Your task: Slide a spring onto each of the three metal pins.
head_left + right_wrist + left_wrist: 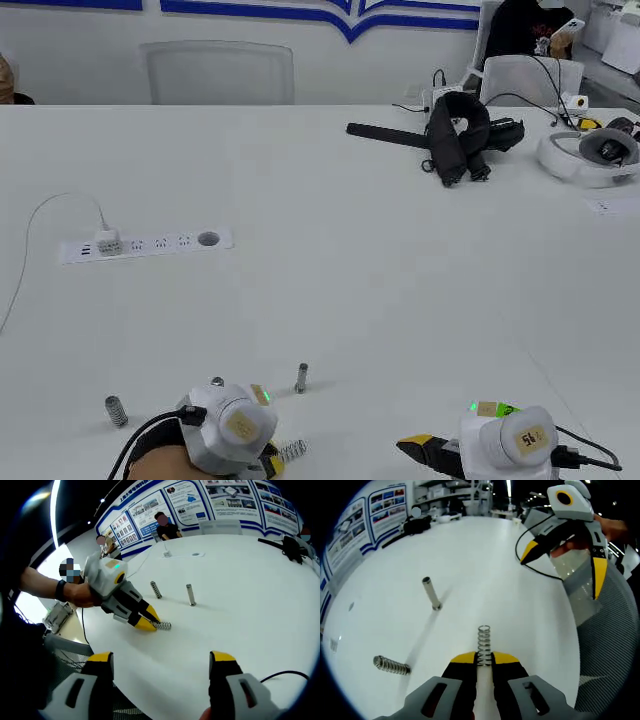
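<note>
Left gripper [484, 659] pinches spring [483, 640] by one end; right gripper [161, 658] gapes empty. I'd square spring over bare pin [431, 593] on worktop [400, 300], lower straight, release late.

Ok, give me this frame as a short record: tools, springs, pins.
left tool: shut on spring, gripped at one end
right tool: open, empty
bare pin: standing, no spring on it
sprung pin: standing, spring already on it
third pin: top peeks out behind the left tool; cannot tell if it has a spring
progress: at least one pin done, at least one left
</note>
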A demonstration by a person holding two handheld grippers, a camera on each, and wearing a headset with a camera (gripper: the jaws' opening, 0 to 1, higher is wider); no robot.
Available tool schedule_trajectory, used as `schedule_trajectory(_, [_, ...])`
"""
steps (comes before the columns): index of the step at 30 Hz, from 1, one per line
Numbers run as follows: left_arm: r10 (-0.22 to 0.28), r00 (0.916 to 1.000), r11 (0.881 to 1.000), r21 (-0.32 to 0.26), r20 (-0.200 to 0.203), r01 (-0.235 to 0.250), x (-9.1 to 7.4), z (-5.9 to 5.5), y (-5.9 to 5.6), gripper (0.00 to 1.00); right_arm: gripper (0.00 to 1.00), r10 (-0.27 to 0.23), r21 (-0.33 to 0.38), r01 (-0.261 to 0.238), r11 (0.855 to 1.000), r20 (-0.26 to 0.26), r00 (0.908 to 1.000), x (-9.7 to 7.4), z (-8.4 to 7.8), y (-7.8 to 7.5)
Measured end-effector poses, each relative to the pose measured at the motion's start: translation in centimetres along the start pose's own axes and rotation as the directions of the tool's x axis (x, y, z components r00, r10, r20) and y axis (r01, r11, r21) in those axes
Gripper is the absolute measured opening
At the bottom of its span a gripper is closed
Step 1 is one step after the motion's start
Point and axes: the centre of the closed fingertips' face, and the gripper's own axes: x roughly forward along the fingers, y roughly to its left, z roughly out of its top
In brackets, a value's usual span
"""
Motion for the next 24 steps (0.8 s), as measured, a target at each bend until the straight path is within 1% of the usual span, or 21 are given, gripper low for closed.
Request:
schedule_trajectory(2, [0.015,0.9997,0.999,-0.042,0.019,-0.014,-0.5,-0.3,0.0,0.11,0.79,0.005,-0.003,-0.005,1.0,-0.001,1.0,0.1,0.1,0.2])
schedule_trajectory(4, [0.024,0.9993,0.997,-0.076,0.028,-0.022,-1.0,-0.7,0.1,0.11,0.79,0.009,-0.005,-0.009,1.0,-0.002,1.0,0.2,0.1,0.4])
schedule_trajectory(6, [0.037,0.9986,0.995,-0.096,0.038,-0.033,-1.7,-1.0,0.2,0.11,0.79,0.014,-0.009,-0.014,1.0,-0.006,0.9999,0.3,0.1,0.7])
schedule_trajectory(10, [0.047,0.9977,0.993,-0.115,0.048,-0.042,-2.7,-1.6,0.2,0.11,0.78,0.026,-0.015,-0.026,1.0,-0.012,0.9996,0.7,0.1,1.2])
schedule_trajectory(12, [0.056,0.9968,0.99,-0.135,0.058,-0.048,-3.4,-1.9,0.2,0.11,0.78,0.034,-0.021,-0.034,0.999,-0.019,0.9993,0.9,0.0,1.4])
schedule_trajectory(14, [0.059,0.9954,0.986,-0.161,0.076,-0.046,-4.0,-2.1,0.1,0.11,0.78,0.044,-0.028,-0.044,0.999,-0.026,0.9987,1.2,0.0,1.8])
schedule_trajectory(19, [0.069,0.9945,0.983,-0.177,0.079,-0.054,-5.1,-3.2,-0.4,0.11,0.78,0.067,-0.033,-0.068,0.997,-0.026,0.9974,1.7,0.1,2.8])
schedule_trajectory(24, [0.084,0.9922,0.979,-0.193,0.092,-0.065,-6.3,-4.0,-0.8,0.11,0.77,0.087,-0.038,-0.088,0.995,-0.032,0.9957,2.1,0.2,3.5])
